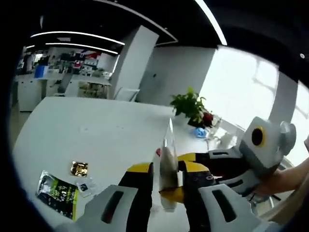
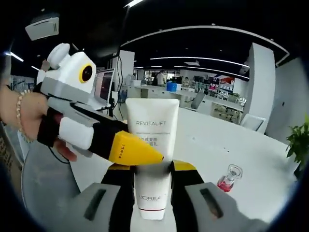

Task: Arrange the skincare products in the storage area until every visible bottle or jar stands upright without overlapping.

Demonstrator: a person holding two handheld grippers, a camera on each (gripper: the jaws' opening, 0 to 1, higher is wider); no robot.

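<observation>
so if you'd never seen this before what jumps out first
The white tube marked REVITALIFT stands out, raised above the white table and pinched between both grippers: the right gripper holds its lower end, the left gripper clamps it from the side. Beyond it a small red-based bottle stands on the table, and a dark green packet lies flat near the left gripper view's lower left.

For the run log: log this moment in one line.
left gripper: shut on tube | right gripper: shut on tube | tube: held above table
</observation>
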